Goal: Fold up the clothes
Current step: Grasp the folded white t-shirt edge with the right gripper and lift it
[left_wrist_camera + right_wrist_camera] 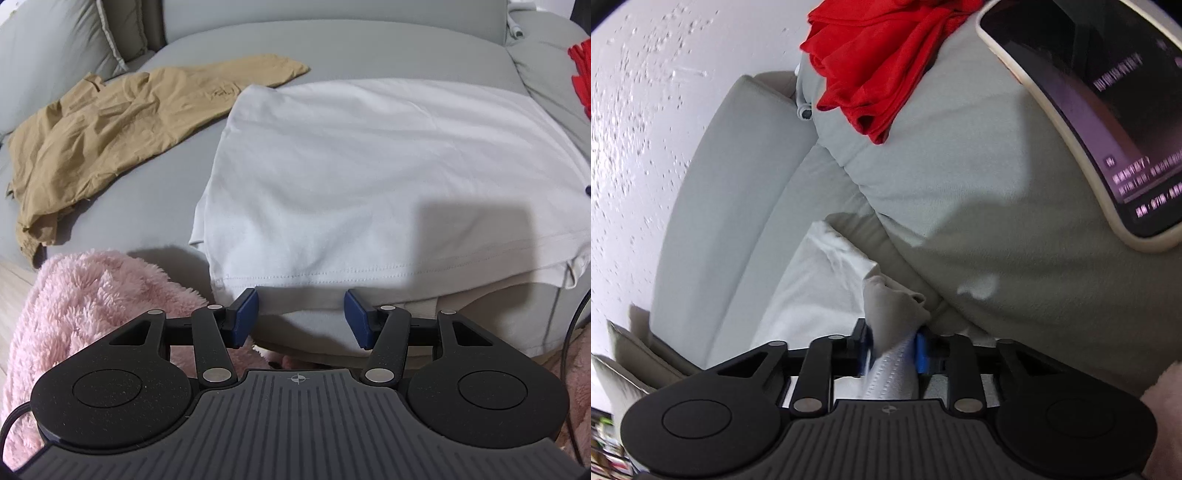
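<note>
A white shirt [369,177] lies spread flat on the grey sofa seat [177,177], its stitched hem hanging over the front edge. My left gripper [301,314] is open just below that hem, its blue pads [245,314] set apart on either side of the drooping fabric without pressing it. In the right wrist view my right gripper [894,347] is shut on a bunched corner of the white shirt [812,295], and a tuft of cloth sticks up from between the pads. A crumpled tan garment [110,125] lies on the seat to the left.
A pink fluffy blanket [92,295] lies at the sofa's front left. A red garment [879,59] rests on the grey cushion [979,203] at the right end. A phone [1108,110] with a lit screen lies on that cushion. A white wall [646,129] stands behind the sofa back.
</note>
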Tool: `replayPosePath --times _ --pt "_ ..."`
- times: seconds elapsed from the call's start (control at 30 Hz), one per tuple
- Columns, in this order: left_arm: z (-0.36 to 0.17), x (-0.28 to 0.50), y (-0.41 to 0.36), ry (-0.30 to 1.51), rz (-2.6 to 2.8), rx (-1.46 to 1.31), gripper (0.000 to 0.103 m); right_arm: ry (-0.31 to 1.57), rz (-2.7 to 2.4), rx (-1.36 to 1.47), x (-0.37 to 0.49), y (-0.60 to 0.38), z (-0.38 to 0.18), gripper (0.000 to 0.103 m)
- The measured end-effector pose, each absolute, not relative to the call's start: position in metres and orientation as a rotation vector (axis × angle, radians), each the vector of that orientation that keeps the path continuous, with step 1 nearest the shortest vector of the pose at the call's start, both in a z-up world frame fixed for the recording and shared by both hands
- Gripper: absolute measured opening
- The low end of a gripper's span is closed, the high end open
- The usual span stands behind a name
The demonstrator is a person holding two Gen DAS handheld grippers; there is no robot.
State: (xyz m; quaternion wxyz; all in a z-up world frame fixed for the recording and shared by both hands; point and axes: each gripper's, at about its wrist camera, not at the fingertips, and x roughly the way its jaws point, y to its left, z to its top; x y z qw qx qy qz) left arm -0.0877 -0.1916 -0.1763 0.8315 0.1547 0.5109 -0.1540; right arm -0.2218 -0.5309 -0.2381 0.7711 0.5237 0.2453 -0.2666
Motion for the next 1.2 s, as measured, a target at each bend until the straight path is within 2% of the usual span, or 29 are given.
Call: replayPosePath --times 0.03,0.1,0.4,0.6,0.83,1.0,1.2 --pt "-0.173 -0.086 -0.189 1.074 -0.326 0.322 0.058 0.537 -0.576 1.122 -0.22 -0.53 -0.235 0.009" --pt "-0.166 -0.08 -0.184 1.052 -0.32 0.314 0.058 0.546 -0.573 1.101 -0.217 -0.53 -0.231 0.008" --pt "-0.135 -0.028 -0.135 0.964 -0.17 0.305 0.058 0.657 -0.583 0.771 -0.182 -0.497 -0.176 0.007" --pt "-0.157 -0.012 -0.093 1.057 -0.121 0.094 0.058 0.69 -0.53 0.569 -0.15 -0.452 -0.141 0.007" --pt "-0.159 -0.012 -0.082 1.031 -0.137 0.023 0.059 0.702 -0.397 0.331 -0.094 -0.373 -0.107 0.007" --pt "-0.159 -0.009 -0.071 1.023 -0.153 -0.043 0.059 0.712 -0.216 0.178 -0.061 -0.303 -0.108 0.007" --pt "-0.159 -0.007 -0.057 1.011 -0.164 -0.135 0.058 0.878 -0.026 0.019 -0.032 -0.223 -0.158 0.007"
